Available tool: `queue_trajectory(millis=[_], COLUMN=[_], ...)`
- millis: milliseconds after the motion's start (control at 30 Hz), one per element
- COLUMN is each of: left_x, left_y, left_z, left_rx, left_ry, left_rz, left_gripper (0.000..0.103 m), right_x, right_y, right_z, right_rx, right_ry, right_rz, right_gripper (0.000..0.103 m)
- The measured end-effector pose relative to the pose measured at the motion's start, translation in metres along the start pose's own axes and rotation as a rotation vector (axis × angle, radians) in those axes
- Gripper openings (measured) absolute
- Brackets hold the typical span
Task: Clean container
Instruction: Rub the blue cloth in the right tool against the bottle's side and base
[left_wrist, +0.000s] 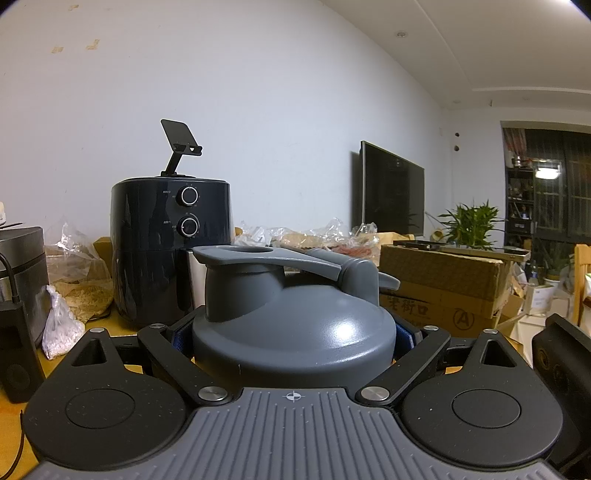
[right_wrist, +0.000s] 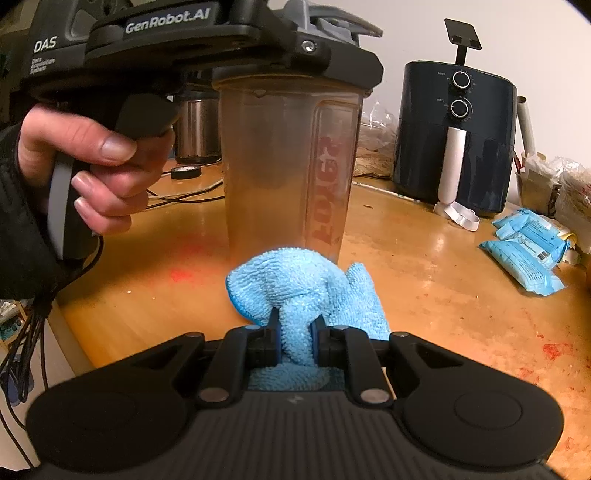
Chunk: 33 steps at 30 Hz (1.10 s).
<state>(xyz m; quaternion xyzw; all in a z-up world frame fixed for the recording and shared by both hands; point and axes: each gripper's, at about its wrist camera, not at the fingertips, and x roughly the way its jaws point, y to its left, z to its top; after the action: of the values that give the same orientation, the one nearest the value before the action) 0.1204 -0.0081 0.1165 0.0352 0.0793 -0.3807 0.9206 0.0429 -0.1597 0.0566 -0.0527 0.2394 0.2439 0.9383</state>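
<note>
The left gripper (right_wrist: 291, 79) clamped the shaker bottle (right_wrist: 288, 166) by its lid (left_wrist: 291, 332), steadying it upright mid-worktop (right_wrist: 424, 266) so the right gripper (right_wrist: 294, 334), clenched on the blue cloth (right_wrist: 295, 284), could wipe its base.

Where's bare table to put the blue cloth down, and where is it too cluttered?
Free: the table between the shaker bottle and the blue packets, in front of the air fryer; also the near right, though stained. Crowded: behind the bottle's left, with tape roll, cables and a steel pot; far right edge, with bags. Right gripper grips the cloth.
</note>
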Motion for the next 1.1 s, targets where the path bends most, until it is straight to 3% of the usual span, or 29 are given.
queue_trajectory(millis=[233, 1100], left_x=[0.0, 0.001], left_y=[0.0, 0.001], left_z=[0.0, 0.001], left_rx=[-0.002, -0.004], left_ry=[0.002, 0.006], left_rz=[0.0, -0.008], left_gripper=[0.096, 0.096], right_x=[-0.004, -0.057], right_y=[-0.001, 0.001], right_z=[0.0, 0.04], right_rx=[0.01, 0.008], right_ry=[-0.03, -0.273], right_rz=[0.001, -0.015], right_gripper=[0.008, 0.009])
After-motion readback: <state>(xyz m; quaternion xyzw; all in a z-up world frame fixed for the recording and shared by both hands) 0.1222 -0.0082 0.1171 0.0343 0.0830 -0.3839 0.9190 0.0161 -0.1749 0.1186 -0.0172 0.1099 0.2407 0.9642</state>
